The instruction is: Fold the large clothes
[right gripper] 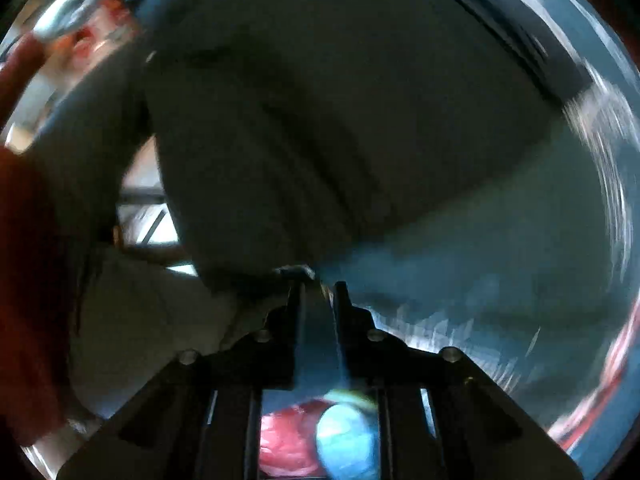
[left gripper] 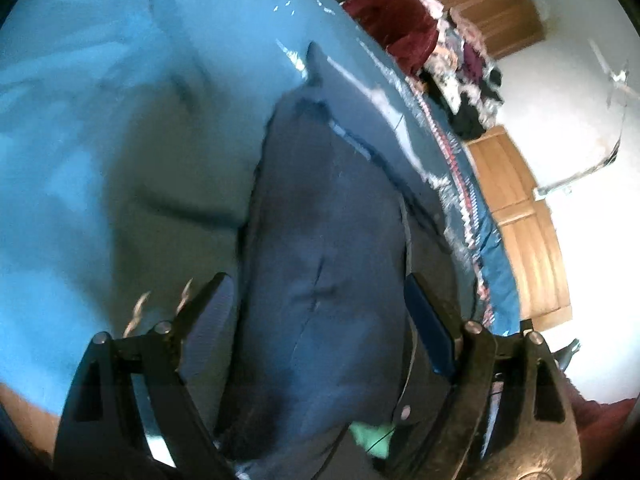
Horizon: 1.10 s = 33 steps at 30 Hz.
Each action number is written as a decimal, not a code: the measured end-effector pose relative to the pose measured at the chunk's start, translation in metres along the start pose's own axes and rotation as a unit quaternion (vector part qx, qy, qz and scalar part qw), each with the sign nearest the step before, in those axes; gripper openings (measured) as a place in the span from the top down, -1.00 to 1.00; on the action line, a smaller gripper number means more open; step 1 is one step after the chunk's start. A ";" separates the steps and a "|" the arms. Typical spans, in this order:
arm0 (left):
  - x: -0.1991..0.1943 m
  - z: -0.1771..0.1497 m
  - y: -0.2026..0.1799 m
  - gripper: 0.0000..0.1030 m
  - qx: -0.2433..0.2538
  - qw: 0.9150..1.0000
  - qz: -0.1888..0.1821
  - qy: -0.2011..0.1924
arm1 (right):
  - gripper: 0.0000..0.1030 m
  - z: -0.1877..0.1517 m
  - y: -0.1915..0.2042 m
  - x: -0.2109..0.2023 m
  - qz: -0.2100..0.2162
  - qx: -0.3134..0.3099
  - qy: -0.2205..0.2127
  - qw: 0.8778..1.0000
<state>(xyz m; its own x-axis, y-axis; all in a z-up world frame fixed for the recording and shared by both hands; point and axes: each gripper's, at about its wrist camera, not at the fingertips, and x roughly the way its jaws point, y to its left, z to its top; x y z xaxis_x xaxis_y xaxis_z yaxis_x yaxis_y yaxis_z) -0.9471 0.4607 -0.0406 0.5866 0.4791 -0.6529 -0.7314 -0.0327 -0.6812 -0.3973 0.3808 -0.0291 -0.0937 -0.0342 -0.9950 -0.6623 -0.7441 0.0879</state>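
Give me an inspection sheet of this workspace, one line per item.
Surface: blue bedspread, wrinkled, patterned along its edge.
Job's things: dark navy garment lying on the bedspread.
Clutter: maroon cloth and a mixed clothes pile beyond the bed edge.
Grippers: left claw open, fingers either side of the garment; right claw shut on an edge of the garment, view blurred.
Cables: thin dark cord by the left claw's right finger.
Surroundings: wooden furniture, white wall.
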 end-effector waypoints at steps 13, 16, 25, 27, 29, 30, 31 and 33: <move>-0.021 -0.050 0.042 -0.68 -0.034 0.999 -0.008 0.009 | 0.30 -0.037 -0.026 -0.028 0.107 0.270 -0.205 0.935; -0.014 -0.044 0.028 -0.68 -0.004 0.999 0.049 0.004 | 0.30 -0.025 -0.015 -0.025 0.105 0.303 -0.235 0.918; 0.008 -0.024 -0.093 -0.86 0.176 0.954 0.211 -0.119 | -0.20 0.030 0.010 -0.037 -0.094 0.445 -0.317 0.832; 0.038 -0.020 -0.103 -0.86 0.194 0.948 0.230 -0.100 | -0.21 0.047 0.011 -0.035 -0.124 0.457 -0.308 0.825; 0.060 -0.023 -0.107 -0.86 0.197 0.944 0.250 -0.086 | -0.21 0.052 0.014 -0.039 -0.127 0.458 -0.310 0.823; 0.065 -0.024 -0.107 -0.86 0.192 0.946 0.248 -0.082 | -0.20 0.052 0.018 -0.042 -0.127 0.457 -0.314 0.822; 0.067 -0.026 -0.105 -0.86 0.185 0.948 0.248 -0.079 | -0.21 0.051 0.026 -0.047 -0.133 0.454 -0.318 0.822; 0.074 -0.029 -0.104 -0.86 0.183 0.948 0.250 -0.073 | -0.22 0.050 0.030 -0.054 -0.148 0.449 -0.322 0.821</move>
<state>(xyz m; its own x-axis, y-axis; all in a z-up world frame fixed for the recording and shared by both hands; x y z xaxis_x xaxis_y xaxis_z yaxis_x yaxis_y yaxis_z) -0.8178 0.4742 -0.0270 0.0998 0.6004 -0.7935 -0.9927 0.0059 -0.1204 -0.4488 0.3936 0.0298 -0.0123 0.6333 -0.7738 -0.9805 0.1442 0.1336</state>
